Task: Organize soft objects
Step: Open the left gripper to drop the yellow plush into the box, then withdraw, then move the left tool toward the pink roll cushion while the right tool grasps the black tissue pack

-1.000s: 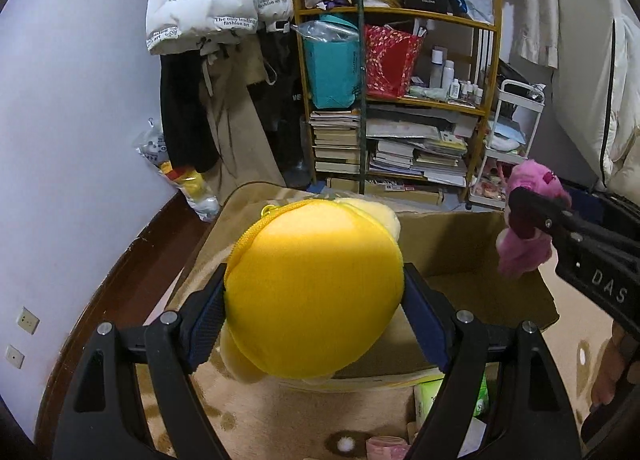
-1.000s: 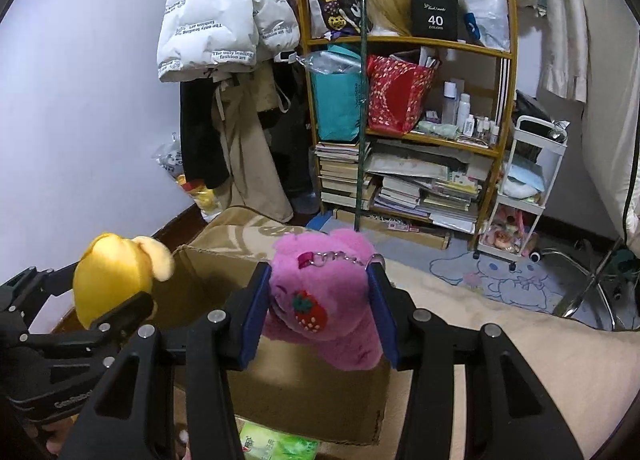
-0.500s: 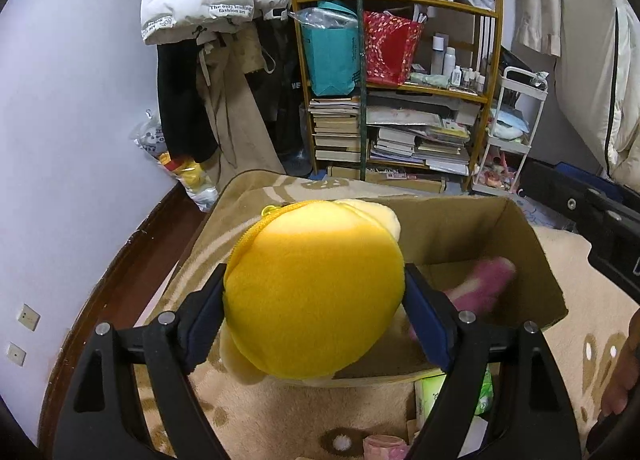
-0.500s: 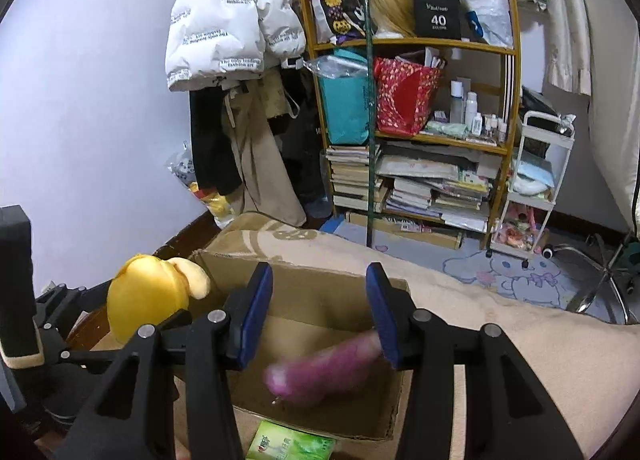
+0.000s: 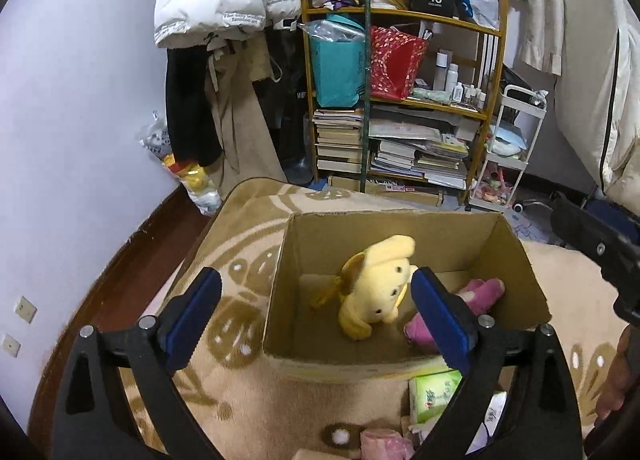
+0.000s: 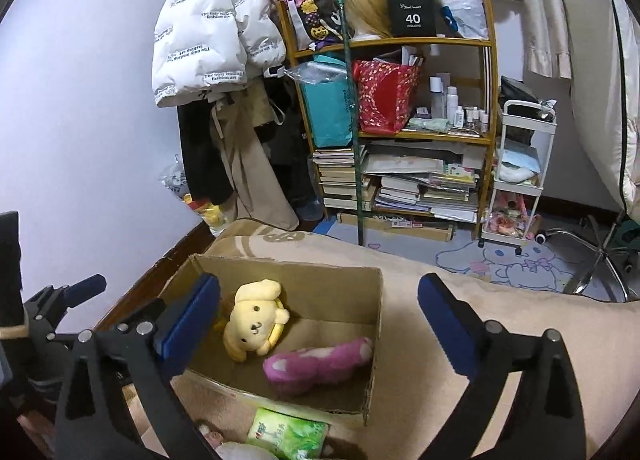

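An open cardboard box stands on a beige blanket. Inside it lie a yellow plush dog and a pink plush toy. My left gripper is open and empty, above the box's near left side. My right gripper is open and empty, above the box. The left gripper also shows at the left edge of the right wrist view; the right gripper's body shows at the right of the left wrist view.
A green tissue pack and a pink item lie on the blanket in front of the box. A cluttered shelf, hanging coats and a white trolley stand behind.
The left gripper opened and the yellow plush dropped into the box. The right gripper had released the pink plush, which has now settled on the box floor.
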Available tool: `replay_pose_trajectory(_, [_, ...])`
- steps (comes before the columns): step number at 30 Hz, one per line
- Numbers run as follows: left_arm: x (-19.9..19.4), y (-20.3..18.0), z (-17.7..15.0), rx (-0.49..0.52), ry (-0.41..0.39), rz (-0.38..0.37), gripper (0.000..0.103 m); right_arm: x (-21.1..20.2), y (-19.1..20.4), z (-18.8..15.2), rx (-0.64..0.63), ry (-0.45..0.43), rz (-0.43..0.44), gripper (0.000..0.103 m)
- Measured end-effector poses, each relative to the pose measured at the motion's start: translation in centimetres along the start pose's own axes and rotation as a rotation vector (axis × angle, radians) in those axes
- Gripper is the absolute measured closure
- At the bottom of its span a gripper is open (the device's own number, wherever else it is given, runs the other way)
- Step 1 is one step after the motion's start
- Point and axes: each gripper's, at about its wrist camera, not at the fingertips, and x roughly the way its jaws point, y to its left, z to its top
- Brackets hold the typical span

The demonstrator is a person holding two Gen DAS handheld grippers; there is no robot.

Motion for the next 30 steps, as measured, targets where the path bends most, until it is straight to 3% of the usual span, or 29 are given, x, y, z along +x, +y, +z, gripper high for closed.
replay_pose_trajectory(3, [-1.0,0.5,-0.4,0.016,-0.004,-0.027,0.008,-0.5,-0.1,-0.4,-0.008,0.012,-0.014,0.000])
replay_pose_trajectory(7, [-2.9,1.2,-0.9,0.027,-0.020,-0.001,0.008,-1.6,-0.3,-1.2,-0.015,0.022,-0.031,0.000])
replay_pose_trajectory(18, [-7.4,4.2,-3.3,-0.077,0.021,0.014,0.008,-4.6,0.1,-3.6,-0.018,0.050,-0.023,0.000])
replay_pose_trajectory(21, [-8.4,4.3,-4.4,-0.041,0.018,0.049,0.008,-5.4,0.7,-4.5,-0.034,0.060,-0.027,0.000])
replay_pose_trajectory(30, [-9.5,4.1,-7.9,-0.006,0.061,0.053,0.008,-6.3,1.4,-7.0,-0.034,0.113,-0.025,0.000])
